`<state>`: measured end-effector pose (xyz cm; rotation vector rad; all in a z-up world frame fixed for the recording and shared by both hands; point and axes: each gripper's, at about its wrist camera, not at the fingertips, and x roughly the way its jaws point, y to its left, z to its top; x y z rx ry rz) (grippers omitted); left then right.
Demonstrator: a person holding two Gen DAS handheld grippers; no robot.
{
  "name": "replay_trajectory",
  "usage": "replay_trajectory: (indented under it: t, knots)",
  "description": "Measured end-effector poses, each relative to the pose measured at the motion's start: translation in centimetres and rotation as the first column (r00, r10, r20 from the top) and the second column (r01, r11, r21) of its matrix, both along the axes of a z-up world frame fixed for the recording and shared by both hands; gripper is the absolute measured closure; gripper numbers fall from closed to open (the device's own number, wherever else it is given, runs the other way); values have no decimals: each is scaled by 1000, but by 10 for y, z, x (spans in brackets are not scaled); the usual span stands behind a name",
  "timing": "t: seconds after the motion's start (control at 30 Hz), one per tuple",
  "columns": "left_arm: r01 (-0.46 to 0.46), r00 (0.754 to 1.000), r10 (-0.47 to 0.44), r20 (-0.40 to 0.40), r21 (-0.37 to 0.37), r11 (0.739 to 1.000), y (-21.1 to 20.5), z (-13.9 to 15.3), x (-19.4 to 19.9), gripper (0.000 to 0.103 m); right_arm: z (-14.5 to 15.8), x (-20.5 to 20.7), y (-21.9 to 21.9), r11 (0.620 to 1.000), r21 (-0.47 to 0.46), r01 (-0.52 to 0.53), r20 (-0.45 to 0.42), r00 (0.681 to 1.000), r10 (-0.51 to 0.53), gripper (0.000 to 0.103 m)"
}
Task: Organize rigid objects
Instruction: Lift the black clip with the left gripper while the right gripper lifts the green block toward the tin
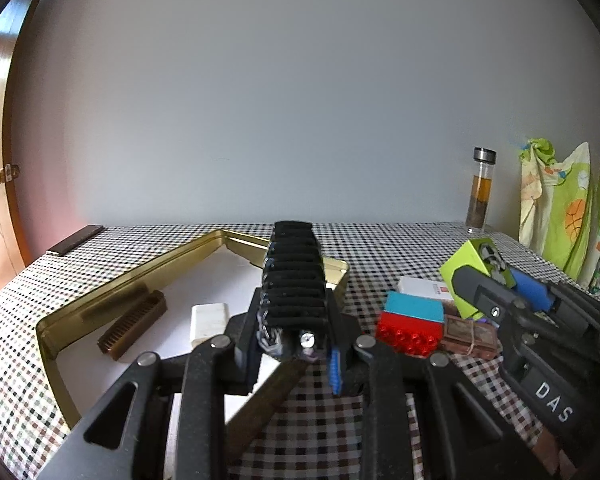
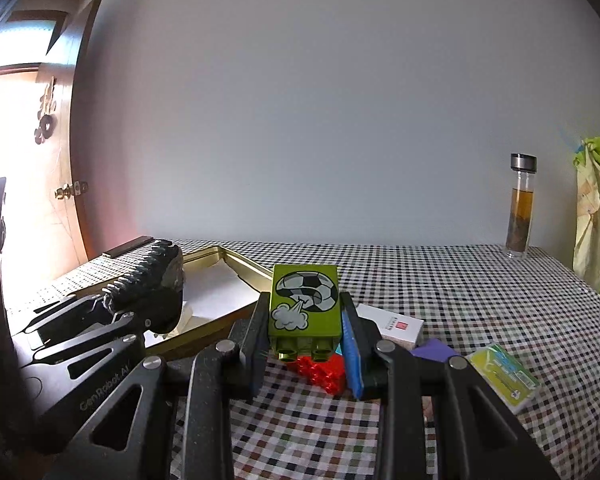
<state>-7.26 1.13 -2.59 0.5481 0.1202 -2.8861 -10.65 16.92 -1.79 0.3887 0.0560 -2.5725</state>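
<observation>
- The left hand-held gripper (image 1: pixel 294 344) is clenched on one black ribbed object (image 1: pixel 294 276), which is raised over the right edge of the one gold tin tray (image 1: pixel 56 340). What this black object is I cannot say; its near end shows a small metal part and some wire.
- The right hand-held gripper (image 2: pixel 305 344) grasps one green toy block (image 2: pixel 305 306) with a football picture, lifted above the desk (image 2: pixel 460 288). Two studs show at its near end; any others are hidden.
- Inside the tray I count two things: one brown comb (image 1: pixel 134 324) and one white rectangular piece (image 1: pixel 209 320). The gripper cuts off the lower part of the white piece.
- On the desk to the right of the tray lies one red block (image 1: pixel 408 336) with one light blue block (image 1: pixel 414 308) just behind it, touching.
- One white box (image 1: pixel 424 289) is behind them, partly covered by the blue block and the green block.
- One brown flat packet tied with a band (image 1: pixel 470 334) lies beside the red block; its right part is hidden by the other gripper.
- One yellow-green card pack (image 2: pixel 504 376) and one purple piece (image 2: pixel 432 349), mostly hidden, are at the right.
- One glass bottle (image 2: pixel 521 208) with amber liquid stands by the wall.
- One dark flat bar (image 1: pixel 76 240) lies at the far left corner.
</observation>
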Motion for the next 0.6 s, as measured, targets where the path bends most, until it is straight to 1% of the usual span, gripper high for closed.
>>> replay_trajectory:
  t: [0.33, 0.6]
  knots:
    - [-23, 1000, 23, -9, 8, 1000, -13, 0, 7, 79, 1, 8, -21, 999, 21, -45, -21, 999, 46, 69]
    - [-41, 999, 41, -11, 13, 999, -22, 0, 9, 79, 0, 9, -29, 998, 21, -66, -19, 998, 67, 69]
